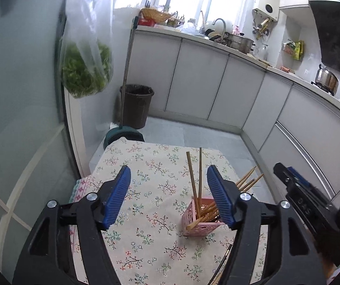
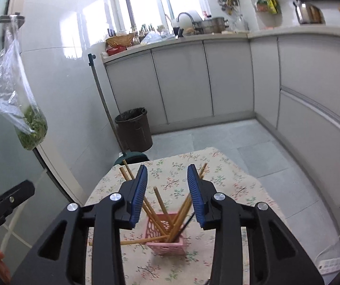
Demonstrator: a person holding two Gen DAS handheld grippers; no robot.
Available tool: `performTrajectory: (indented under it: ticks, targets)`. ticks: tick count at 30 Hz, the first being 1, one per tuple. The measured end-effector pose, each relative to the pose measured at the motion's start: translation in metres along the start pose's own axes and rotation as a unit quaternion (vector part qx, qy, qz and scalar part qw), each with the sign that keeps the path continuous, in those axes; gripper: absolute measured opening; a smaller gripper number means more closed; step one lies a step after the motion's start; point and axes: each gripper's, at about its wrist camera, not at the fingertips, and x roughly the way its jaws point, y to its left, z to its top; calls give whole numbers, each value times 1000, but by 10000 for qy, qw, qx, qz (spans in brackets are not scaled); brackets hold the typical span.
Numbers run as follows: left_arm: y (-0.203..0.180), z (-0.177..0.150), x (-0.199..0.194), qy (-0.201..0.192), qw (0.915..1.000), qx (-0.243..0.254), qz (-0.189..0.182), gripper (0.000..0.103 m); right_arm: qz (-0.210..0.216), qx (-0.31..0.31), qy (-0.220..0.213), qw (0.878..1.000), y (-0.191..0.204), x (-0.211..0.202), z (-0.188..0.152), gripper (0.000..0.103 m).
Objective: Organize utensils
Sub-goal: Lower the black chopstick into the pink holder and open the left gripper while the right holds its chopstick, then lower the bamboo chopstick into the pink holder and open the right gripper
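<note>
A home kitchen: sink faucet (image 1: 220, 23), pots, white cabinets (image 2: 182, 80), trash bin (image 2: 134, 129).

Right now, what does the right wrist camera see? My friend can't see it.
The open right gripper hovers over a pink basket of wooden chopsticks on a flowered tablecloth. Behind stand grey kitchen cabinets and a dark bin.

chopsticks (image 2: 161, 210): wood, matt | holder (image 2: 167, 245): pink perforated plastic | tablecloth (image 1: 146, 178): floral cloth
</note>
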Motion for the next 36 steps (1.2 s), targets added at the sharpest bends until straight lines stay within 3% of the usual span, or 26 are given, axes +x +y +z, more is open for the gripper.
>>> performTrajectory:
  ticks: [3, 7, 12, 17, 24, 36]
  targets:
    - [-13, -5, -5, -58, 9997, 214, 41, 72, -178, -173, -92, 9996, 0, -25, 0, 45]
    - [-23, -11, -9, -89, 9992, 380, 25, 75, -289, -167, -34, 9994, -7, -42, -6, 48]
    - [-35, -21, -6, -19, 9985, 549, 56, 80, -515, 31, 23, 9987, -26, -54, -17, 66]
    - [-43, -27, -7, 29, 9985, 544, -79, 95, -875, 192, 78, 9959, -47, -61, -29, 79]
    - [-53, -38, -2, 213, 9976, 642, -143, 96, -1139, 446, 130, 9924, -68, -66, -35, 97]
    - [-65, -62, 15, 766, 9931, 841, -300, 96, -1123, 822, 686, 9879, -100, -71, -62, 97]
